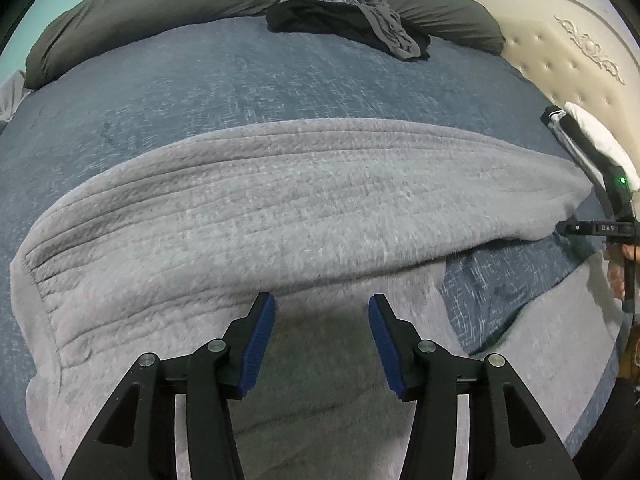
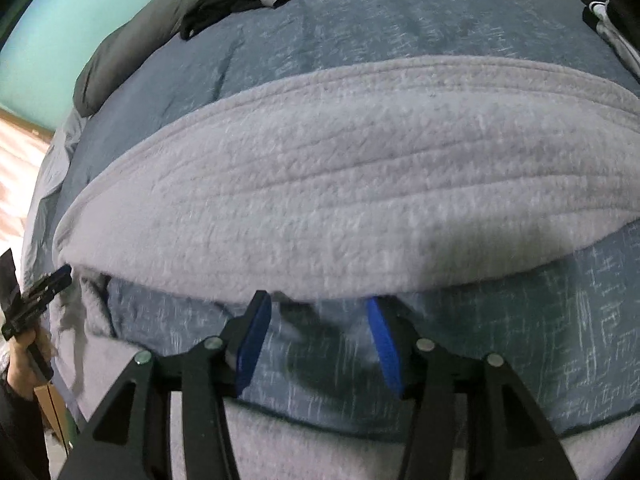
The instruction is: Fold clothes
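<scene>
In the left wrist view our left gripper [image 1: 322,312] hangs with its jaws wide and empty over the near part of the grey fleece [image 1: 256,200], which lies folded across the blue bedspread [image 1: 200,76], with a clothes pile [image 1: 348,12] far off by the dark pillow [image 1: 132,12]. In the right wrist view our right gripper [image 2: 318,316] is also spread wide, gripping nothing, just at the fleece's [image 2: 320,168] near edge, above a strip of bedspread [image 2: 540,320].

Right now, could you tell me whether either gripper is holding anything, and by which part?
Nothing is held: the left gripper and the right gripper are both open above the grey fleece garment.
</scene>
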